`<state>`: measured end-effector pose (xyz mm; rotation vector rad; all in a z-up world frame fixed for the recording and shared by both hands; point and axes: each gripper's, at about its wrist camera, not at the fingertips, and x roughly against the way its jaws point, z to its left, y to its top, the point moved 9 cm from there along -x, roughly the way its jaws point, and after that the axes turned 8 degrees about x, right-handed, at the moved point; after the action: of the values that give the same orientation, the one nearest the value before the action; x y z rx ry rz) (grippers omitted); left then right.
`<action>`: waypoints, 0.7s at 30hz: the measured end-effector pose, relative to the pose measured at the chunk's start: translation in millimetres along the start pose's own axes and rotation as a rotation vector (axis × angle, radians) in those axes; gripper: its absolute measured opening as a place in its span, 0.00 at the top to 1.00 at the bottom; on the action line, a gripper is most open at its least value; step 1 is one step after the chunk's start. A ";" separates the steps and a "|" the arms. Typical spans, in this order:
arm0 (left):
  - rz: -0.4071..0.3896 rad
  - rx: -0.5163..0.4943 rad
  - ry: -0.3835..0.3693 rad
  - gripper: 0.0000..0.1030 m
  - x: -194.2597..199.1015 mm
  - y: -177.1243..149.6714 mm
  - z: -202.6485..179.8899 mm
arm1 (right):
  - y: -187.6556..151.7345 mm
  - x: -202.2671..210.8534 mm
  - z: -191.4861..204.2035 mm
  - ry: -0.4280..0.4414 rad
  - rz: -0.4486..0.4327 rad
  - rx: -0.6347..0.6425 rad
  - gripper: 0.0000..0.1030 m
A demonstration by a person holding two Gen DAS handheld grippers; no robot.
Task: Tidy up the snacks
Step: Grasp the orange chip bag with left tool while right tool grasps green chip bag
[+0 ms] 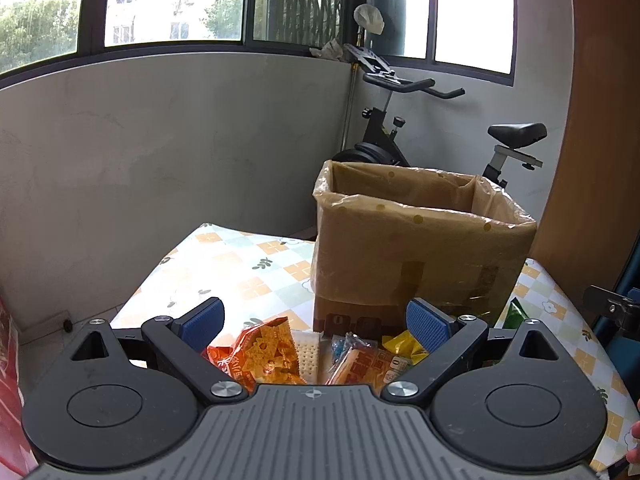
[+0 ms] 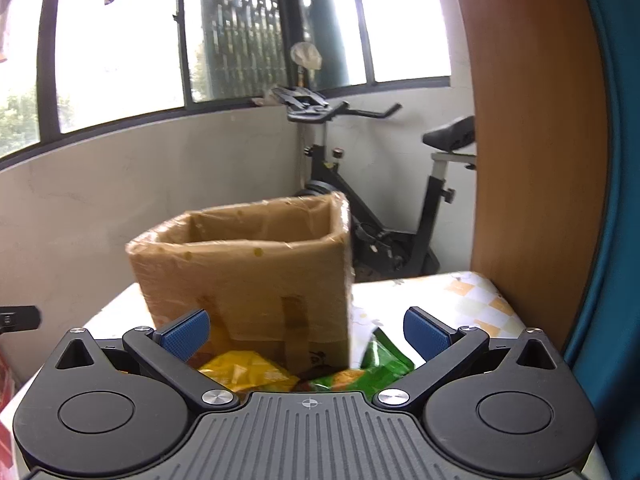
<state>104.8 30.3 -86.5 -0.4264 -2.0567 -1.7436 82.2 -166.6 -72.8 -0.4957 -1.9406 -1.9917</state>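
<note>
**Mia:** Where are the snacks?

**Ben:** On the worktop, in front of the box. In the left view I see an orange bag, a cracker pack, a clear pack and a yellow bag. In the right view the yellow bag lies beside a green bag.

**Mia:** Are any in the box yet?

**Ben:** I can't tell. We only see the rim and the upper inside walls. The bottom is hidden. All the snacks I can see lie outside it, so I think the job is near its start. Most of the packs are left to move.

**Mia:** Is anything being held?

**Ben:** No. The left gripper has its fingers spread wide, with nothing between them. It hangs over the orange bag and the crackers. The right gripper is spread wide too, above the yellow and green bags, and holds nothing.

**Mia:** What else is hard to see?

**Ben:** The gripper bodies cover the near part of every snack, so I can't count them all. The right view is a bit blurry. In the left view, only a tip of the green bag peeks out by the box, and the print on the packs is too small to read. A bike stands behind the box.
</note>
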 end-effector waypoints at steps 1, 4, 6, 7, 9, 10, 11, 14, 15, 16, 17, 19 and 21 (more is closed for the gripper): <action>0.012 0.013 0.012 0.04 -6.0 -2.7 8.6 | -4.6 -3.5 -2.1 -0.003 0.006 -0.010 0.00; 0.053 0.068 0.043 0.05 -22.6 -11.5 38.6 | -19.0 -16.1 -7.8 -0.006 0.037 -0.043 0.00; 0.062 0.137 0.072 0.05 -32.0 -16.9 66.4 | -28.7 -24.5 -9.6 -0.001 0.051 -0.065 0.00; 0.061 0.172 0.085 0.05 -35.9 -19.4 79.7 | -34.2 -29.1 -9.7 -0.001 0.057 -0.071 0.00; 0.060 0.234 0.103 0.05 -46.2 -25.4 102.4 | -44.1 -39.2 -9.3 -0.008 0.077 -0.072 0.00; 0.063 0.260 0.111 0.05 -51.3 -28.5 110.7 | -48.6 -44.6 -8.1 -0.007 0.091 -0.071 0.00; 0.068 0.280 0.117 0.05 -57.2 -32.1 117.2 | -53.4 -49.5 -7.2 -0.001 0.104 -0.071 0.00; 0.086 0.300 0.135 0.05 -76.4 -43.2 130.0 | -66.3 -62.9 -5.6 0.010 0.129 -0.074 0.00; 0.093 0.293 0.140 0.05 -84.0 -46.7 130.9 | -68.9 -66.7 -5.9 0.012 0.135 -0.076 0.00; 0.095 0.283 0.137 0.05 -91.4 -49.5 131.0 | -71.1 -71.1 -5.9 0.016 0.139 -0.079 0.00; 0.096 0.271 0.133 0.05 -100.3 -53.1 131.9 | -73.1 -74.2 -6.9 0.020 0.141 -0.082 0.00; 0.106 0.250 0.127 0.05 -117.0 -59.6 129.3 | -75.4 -79.6 -10.0 0.021 0.145 -0.095 0.00; 0.125 0.236 0.107 0.05 -132.1 -65.3 125.2 | -77.3 -84.7 -15.2 0.020 0.150 -0.111 0.00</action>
<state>174.5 146.3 -224.6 -0.3716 -2.0796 -1.4018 122.0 -180.8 -180.4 -0.6271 -1.7335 -2.0082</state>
